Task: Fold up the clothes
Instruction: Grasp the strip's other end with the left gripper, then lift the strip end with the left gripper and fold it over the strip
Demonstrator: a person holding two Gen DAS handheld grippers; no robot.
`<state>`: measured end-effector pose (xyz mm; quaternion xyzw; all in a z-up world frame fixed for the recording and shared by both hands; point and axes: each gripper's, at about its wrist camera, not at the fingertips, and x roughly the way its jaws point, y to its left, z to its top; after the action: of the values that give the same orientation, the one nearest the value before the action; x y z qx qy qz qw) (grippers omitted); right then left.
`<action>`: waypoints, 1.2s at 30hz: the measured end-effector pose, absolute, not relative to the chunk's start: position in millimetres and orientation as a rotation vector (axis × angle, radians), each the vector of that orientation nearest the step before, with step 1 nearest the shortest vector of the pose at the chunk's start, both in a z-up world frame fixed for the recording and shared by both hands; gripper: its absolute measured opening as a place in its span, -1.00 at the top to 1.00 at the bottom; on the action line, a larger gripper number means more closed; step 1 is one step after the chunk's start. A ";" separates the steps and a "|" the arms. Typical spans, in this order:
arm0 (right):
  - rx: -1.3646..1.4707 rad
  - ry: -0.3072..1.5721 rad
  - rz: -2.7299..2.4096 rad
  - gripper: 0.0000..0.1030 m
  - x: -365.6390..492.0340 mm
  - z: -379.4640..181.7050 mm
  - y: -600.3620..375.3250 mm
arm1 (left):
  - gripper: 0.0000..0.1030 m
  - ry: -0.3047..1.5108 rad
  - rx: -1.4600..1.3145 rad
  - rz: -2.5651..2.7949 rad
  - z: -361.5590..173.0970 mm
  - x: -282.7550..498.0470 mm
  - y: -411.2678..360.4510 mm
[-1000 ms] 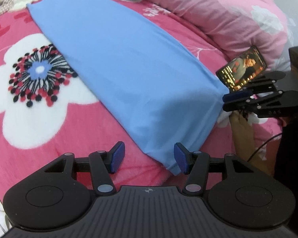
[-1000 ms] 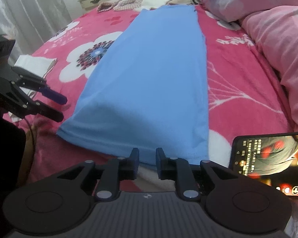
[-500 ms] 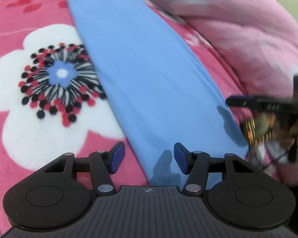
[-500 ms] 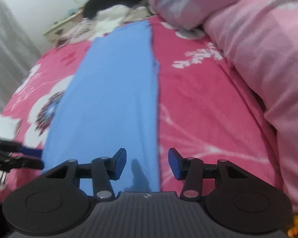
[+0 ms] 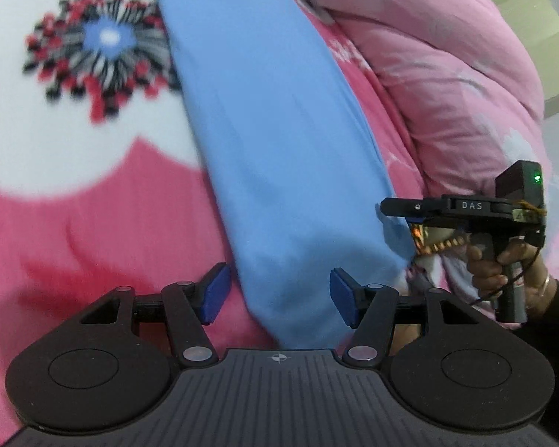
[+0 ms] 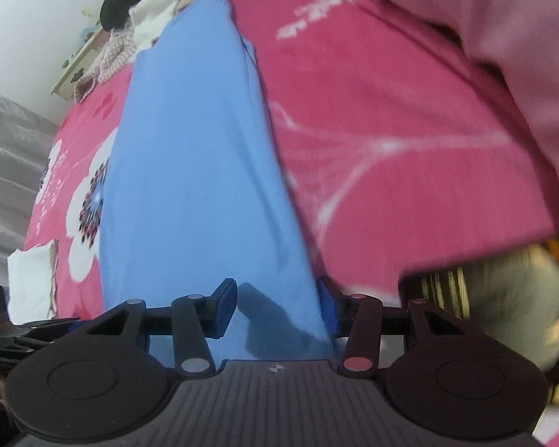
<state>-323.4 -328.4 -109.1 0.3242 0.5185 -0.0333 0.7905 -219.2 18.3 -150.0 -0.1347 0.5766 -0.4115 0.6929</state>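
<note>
Blue garment (image 5: 279, 149) near hem hidden behind tongs.

A long blue garment (image 5: 279, 141), seemingly folded narrow, lies flat on the bed.

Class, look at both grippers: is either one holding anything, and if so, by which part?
Nothing is held. The left gripper and right gripper each straddle a near corner of the folded blue garment, jaws open, pads not pressing.
</note>
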 end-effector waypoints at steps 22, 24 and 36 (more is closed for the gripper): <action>0.782 1.121 -0.076 0.76 -357.6 -110.4 -316.1 | 0.77 1.371 -0.189 -1.022 -161.0 -221.8 10.4; 0.766 1.093 -0.074 0.79 -360.7 -105.9 -314.8 | 0.84 1.340 -0.156 -1.030 -155.3 -223.8 7.2; 0.720 0.907 -0.011 0.84 -366.6 -76.0 -317.3 | 0.90 1.123 -0.143 -1.034 -117.3 -220.2 8.3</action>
<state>-366.6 -317.3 -76.0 0.3404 0.4287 -0.0054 0.8369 -220.2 8.3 -117.3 -0.0645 0.5079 -0.4678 0.7204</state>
